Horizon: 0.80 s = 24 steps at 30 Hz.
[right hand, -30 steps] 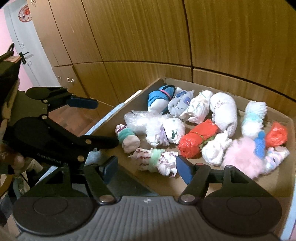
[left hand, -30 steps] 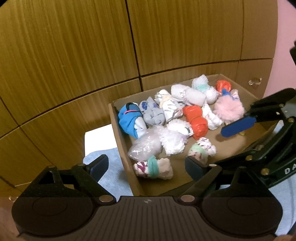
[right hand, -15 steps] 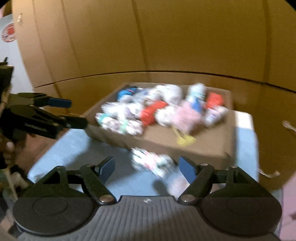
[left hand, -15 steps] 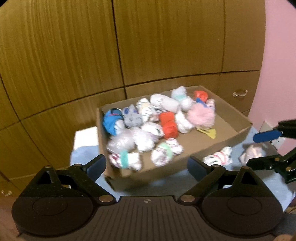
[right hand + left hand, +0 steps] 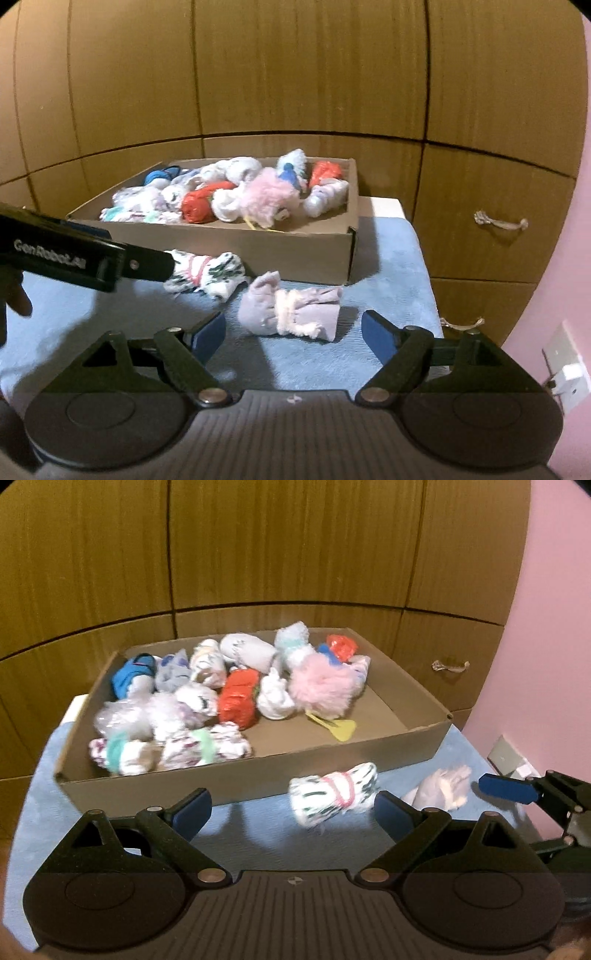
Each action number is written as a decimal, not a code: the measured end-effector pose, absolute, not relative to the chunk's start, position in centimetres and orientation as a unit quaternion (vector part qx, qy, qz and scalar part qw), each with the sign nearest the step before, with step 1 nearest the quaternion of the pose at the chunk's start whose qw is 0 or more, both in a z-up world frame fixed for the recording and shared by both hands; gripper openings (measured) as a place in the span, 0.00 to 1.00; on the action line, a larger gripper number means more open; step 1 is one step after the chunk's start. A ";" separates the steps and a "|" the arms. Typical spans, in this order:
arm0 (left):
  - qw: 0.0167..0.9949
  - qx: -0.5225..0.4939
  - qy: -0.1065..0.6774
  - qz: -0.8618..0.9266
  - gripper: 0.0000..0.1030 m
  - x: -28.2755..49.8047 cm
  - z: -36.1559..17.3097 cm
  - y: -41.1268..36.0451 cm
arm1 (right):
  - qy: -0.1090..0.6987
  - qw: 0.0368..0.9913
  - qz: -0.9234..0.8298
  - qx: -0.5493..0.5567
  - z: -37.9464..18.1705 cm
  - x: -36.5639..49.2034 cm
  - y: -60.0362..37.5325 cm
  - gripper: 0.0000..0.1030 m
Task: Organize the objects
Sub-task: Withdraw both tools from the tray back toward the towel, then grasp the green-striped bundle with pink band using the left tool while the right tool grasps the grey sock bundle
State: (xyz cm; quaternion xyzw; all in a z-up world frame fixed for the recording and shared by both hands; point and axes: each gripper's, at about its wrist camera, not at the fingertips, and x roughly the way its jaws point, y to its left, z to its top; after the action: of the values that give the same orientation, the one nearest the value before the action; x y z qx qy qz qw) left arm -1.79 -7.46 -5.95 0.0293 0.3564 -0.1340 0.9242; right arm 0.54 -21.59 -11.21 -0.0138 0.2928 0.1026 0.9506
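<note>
Both tools pulled back from box (image 5: 295, 254); lilac sock (image 5: 291, 314) btwn right tool (image 5: 293, 338) pads.

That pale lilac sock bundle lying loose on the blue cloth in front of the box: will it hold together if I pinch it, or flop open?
The lilac sock bundle looks soft and probably light, so it should squash between the right gripper's open jaws. No band shows around it, unlike the patterned bundle, so it may unroll or droop. On the blue cloth it would likelier drag than roll.

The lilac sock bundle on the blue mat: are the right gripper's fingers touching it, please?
Apart. The right wrist view shows the lilac sock bundle ahead of the open right gripper, blue mat visible beside both pads.
</note>
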 end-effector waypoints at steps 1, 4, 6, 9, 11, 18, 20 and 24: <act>0.924 0.029 0.357 -0.134 0.94 -1.6 -6.1 -7.8 | 0.292 0.951 0.100 -0.015 -11.3 0.6 -21.7 0.76; 0.924 0.028 0.358 -0.132 0.94 -0.9 -6.5 -8.7 | 0.289 0.952 0.100 -0.017 -11.6 0.8 -21.8 0.77; 0.923 0.030 0.361 -0.130 0.94 -0.5 -6.9 -9.2 | 0.285 0.953 0.097 -0.024 -11.8 0.9 -21.5 0.78; 0.921 0.029 0.371 -0.119 0.94 0.1 -7.7 -9.6 | 0.285 0.953 0.095 -0.032 -11.9 0.9 -21.3 0.78; 0.920 0.020 0.376 -0.114 0.94 0.2 -8.2 -9.8 | 0.286 0.953 0.092 -0.036 -12.0 0.9 -21.1 0.78; 0.922 0.007 0.377 -0.091 0.94 0.5 -8.9 -10.7 | 0.301 0.951 0.071 -0.013 -12.2 1.2 -20.7 0.69; 0.923 0.003 0.375 -0.085 0.93 0.5 -9.0 -10.9 | 0.301 0.951 0.067 -0.010 -12.2 1.2 -20.5 0.66; 0.925 0.004 0.371 -0.080 0.86 0.3 -8.9 -10.9 | 0.293 0.954 0.066 -0.003 -12.3 0.7 -20.2 0.57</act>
State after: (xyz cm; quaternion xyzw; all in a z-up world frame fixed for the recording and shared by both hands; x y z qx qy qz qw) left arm 0.26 -10.87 -8.89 0.0040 0.3712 -0.0796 0.9251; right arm 0.73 -20.15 -12.27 -0.0035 0.2926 0.0665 0.9539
